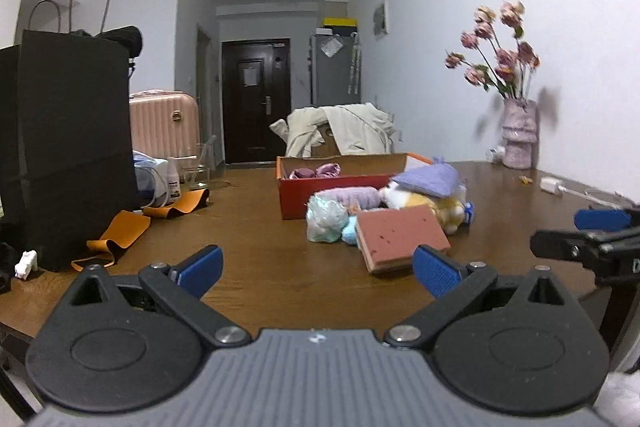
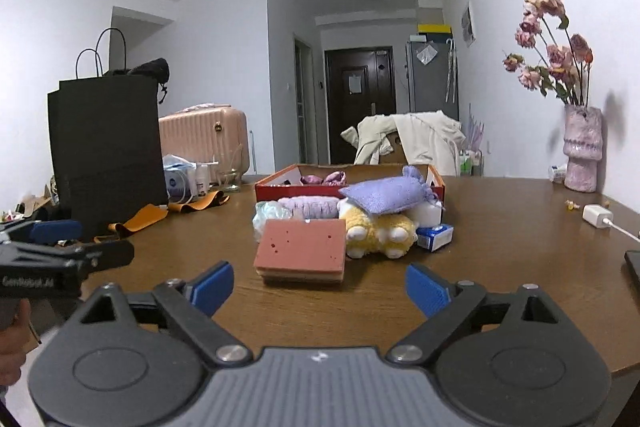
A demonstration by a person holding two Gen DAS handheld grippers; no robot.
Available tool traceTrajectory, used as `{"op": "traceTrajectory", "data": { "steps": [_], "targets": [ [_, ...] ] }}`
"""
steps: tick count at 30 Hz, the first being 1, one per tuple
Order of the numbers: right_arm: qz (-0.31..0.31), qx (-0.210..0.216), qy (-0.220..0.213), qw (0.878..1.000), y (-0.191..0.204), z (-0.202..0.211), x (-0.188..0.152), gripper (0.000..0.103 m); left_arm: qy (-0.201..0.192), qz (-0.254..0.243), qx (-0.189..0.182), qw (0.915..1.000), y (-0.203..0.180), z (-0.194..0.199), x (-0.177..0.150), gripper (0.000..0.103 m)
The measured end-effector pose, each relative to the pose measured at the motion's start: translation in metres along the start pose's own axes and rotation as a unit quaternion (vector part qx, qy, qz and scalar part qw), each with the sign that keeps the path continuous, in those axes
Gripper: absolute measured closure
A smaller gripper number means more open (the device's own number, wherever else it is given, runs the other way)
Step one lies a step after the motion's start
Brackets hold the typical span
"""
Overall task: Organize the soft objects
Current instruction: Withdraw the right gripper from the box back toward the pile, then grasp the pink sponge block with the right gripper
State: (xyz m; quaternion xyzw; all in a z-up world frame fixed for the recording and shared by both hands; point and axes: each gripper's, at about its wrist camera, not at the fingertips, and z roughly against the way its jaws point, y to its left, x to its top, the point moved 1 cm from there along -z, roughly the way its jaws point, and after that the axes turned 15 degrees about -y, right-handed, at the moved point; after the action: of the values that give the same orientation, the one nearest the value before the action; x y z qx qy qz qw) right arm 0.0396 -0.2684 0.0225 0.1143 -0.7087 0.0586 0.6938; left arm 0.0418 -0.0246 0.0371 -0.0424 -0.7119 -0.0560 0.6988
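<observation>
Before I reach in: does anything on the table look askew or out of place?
The soft things sit heaped outside the red box, not in it. The purple pouch lies tilted on the yellow plush toy, and the pink sponge block sits nearest.

- pink sponge block [image 2: 301,245] lies flat at the pile's front.
- yellow plush toy [image 2: 378,231] lies beside it, under a lavender pouch [image 2: 384,195].
- red box [image 2: 280,187] behind holds what may be purple scrunchies [image 2: 324,179].
</observation>
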Motion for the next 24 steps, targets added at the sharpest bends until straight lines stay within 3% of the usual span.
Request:
{"op": "traceTrajectory", "data": {
  "steps": [13, 24],
  "targets": [
    [-0.012, 0.0, 0.009, 1.0, -0.003, -0.009, -0.004, 0.01, 0.012, 0.008, 0.0, 0.9999, 0.003, -0.005, -0.005, 0.0],
    [-0.052, -0.002, 0.042, 0.998, -0.026, -0.059, -0.009, 0.012, 0.059, 0.022, -0.003, 0.998, -0.001, -0.063, -0.011, 0.0]
  ]
}}
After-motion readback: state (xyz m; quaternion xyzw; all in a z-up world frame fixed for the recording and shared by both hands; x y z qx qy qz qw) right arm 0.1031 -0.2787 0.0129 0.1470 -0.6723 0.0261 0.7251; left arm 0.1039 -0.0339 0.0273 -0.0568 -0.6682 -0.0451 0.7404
